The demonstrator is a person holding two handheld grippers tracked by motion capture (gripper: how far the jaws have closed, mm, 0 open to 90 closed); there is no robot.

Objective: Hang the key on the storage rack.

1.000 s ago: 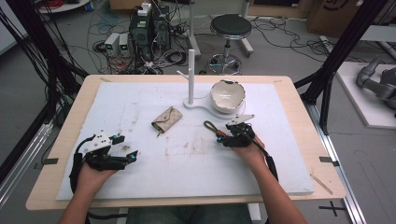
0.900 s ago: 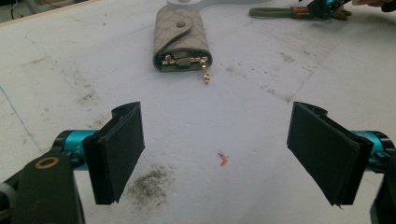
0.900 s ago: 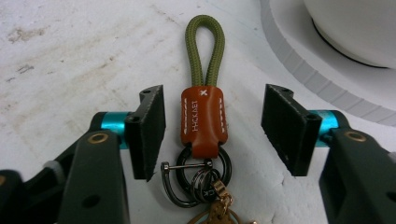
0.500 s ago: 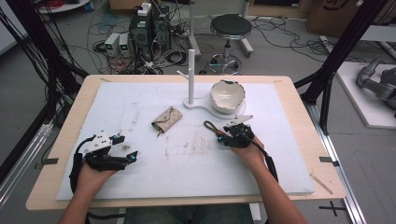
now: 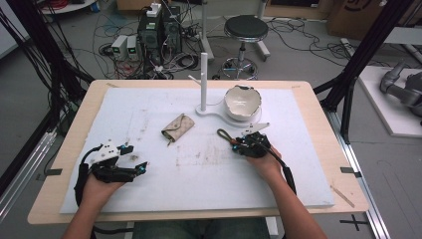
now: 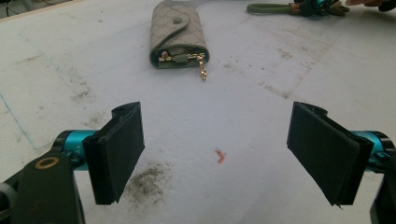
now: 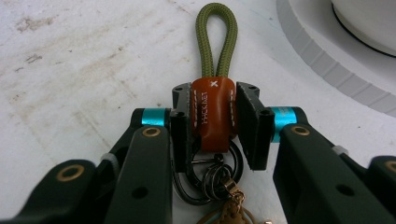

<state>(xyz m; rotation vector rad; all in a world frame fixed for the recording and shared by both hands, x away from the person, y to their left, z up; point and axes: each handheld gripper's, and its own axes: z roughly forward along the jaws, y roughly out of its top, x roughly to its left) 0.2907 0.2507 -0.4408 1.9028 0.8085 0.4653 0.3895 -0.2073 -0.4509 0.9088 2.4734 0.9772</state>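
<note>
Our right tongs (image 7: 215, 122) have just been closing and now clench the keychain (image 7: 212, 112) by its brown leather tab, low on the desk (image 5: 298, 189) near the white stand (image 5: 211, 110), while our left tongs (image 6: 224, 154) hang released, so we judge the smooth tab could slip and the dangling rings snag when lifted.

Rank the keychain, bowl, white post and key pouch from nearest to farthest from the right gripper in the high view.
1. keychain: clamped in the right gripper.
2. bowl: just beyond it.
3. white post and key pouch: farther left, too close to call.
</note>
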